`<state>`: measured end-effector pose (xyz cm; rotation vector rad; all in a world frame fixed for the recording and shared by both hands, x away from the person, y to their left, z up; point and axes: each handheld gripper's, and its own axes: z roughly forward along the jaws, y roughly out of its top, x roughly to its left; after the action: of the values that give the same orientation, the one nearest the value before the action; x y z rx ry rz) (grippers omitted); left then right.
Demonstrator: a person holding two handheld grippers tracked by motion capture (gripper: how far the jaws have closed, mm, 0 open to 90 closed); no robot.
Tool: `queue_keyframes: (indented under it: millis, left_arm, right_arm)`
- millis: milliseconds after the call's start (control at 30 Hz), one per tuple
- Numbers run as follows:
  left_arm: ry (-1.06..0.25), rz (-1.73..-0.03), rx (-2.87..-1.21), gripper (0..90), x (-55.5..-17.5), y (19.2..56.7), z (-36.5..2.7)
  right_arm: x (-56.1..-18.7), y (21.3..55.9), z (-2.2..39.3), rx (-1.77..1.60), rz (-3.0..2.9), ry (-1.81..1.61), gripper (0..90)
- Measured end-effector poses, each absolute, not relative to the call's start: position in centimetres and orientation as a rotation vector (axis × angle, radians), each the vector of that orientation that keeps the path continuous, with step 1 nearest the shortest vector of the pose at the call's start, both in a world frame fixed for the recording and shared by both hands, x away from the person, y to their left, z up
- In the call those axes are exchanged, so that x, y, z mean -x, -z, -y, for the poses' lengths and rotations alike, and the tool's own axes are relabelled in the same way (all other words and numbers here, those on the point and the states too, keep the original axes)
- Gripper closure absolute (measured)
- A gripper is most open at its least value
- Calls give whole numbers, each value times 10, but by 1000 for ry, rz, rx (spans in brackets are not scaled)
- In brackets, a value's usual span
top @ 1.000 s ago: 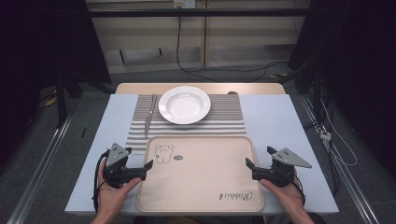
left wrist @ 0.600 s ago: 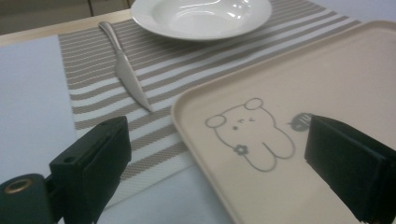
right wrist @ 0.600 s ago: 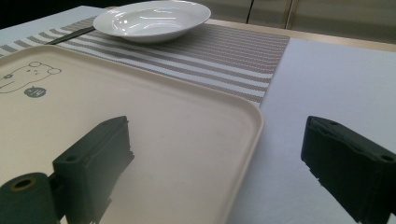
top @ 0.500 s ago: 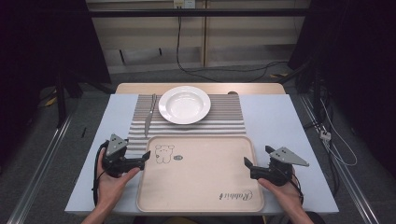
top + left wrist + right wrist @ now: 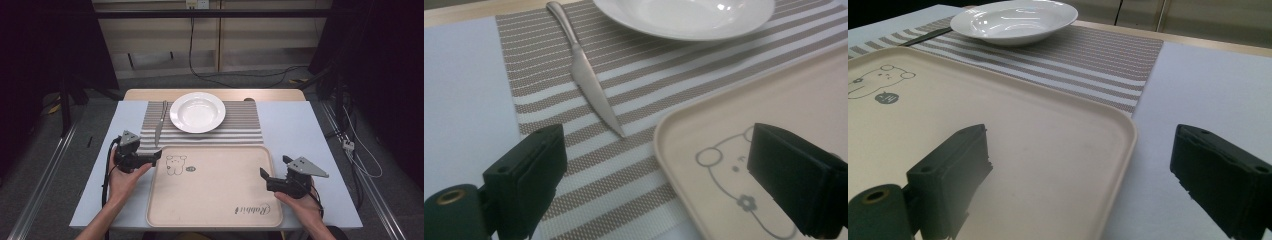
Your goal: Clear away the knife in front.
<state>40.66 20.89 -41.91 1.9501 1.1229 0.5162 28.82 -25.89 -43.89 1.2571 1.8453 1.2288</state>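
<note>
- The table (image 5: 310, 135) takes up the middle of the high view, pale blue-grey on top, with a wooden strip along its far edge.
- The beige tray (image 5: 215, 200) lies in the lower centre of that view, a bear drawn near its upper left corner and "Rabbit" printed near its lower right. Nothing rests on it.
- The striped placemat (image 5: 240, 132) sits just above the tray, which overlaps the mat's near edge.
- The white plate (image 5: 197, 111) stands on the mat in the upper centre, and the knife (image 5: 160, 122) lies just to its left, tip pointing down toward the tray.
- My left gripper (image 5: 150, 159) is at the tray's upper left corner. Its jaws are wide apart and grip nothing. In the left gripper view one jaw hangs over the mat and the other over the bear, so they straddle the tray's rim.
- My right gripper (image 5: 265, 176) is at the tray's right edge, jaws likewise spread wide and empty. In the right gripper view one jaw is over the tray and the other over bare table.
- Since a second ago my left gripper has moved up the frame, from the tray's left edge to its corner. My right gripper has barely shifted.
</note>
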Motion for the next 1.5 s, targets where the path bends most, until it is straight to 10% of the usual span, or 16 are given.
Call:
queue_keyframes:
  millis: [1500]
  left_arm:
    - [-566,-1271,-2094,123,-564,415,-184]
  right_arm:
    - [-294,442,262,-1266,-1885,-1218,77]
